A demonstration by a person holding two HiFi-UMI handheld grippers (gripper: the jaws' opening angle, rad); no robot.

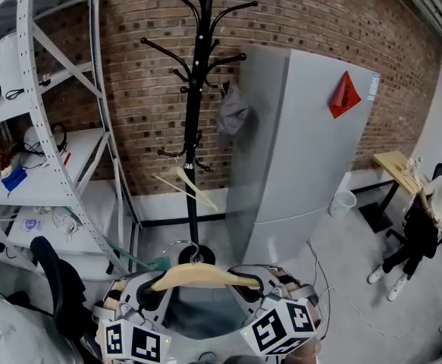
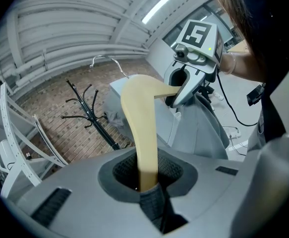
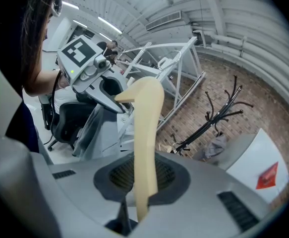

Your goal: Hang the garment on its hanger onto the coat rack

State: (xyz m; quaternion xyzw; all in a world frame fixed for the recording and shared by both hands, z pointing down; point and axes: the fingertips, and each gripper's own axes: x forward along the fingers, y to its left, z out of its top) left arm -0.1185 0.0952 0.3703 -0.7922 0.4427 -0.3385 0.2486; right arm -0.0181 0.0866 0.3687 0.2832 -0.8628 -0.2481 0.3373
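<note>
A pale wooden hanger (image 1: 203, 277) with a metal hook (image 1: 192, 249) carries a grey garment (image 1: 198, 309) at the bottom of the head view. My left gripper (image 1: 154, 287) is shut on the hanger's left end and my right gripper (image 1: 255, 287) on its right end. In the left gripper view the hanger arm (image 2: 142, 128) runs out of my left gripper (image 2: 146, 182) toward the right one (image 2: 189, 78). In the right gripper view the hanger (image 3: 145, 133) rises from my right gripper (image 3: 142, 192). The black coat rack (image 1: 195, 89) stands ahead by the brick wall, apart from the hanger.
A grey cloth (image 1: 232, 111) and a second wooden hanger (image 1: 186, 184) hang on the rack. A grey cabinet (image 1: 304, 142) stands right of it, a white metal shelf (image 1: 46, 127) left. A black chair (image 1: 57, 283) is near left; a seated person (image 1: 425, 226) far right.
</note>
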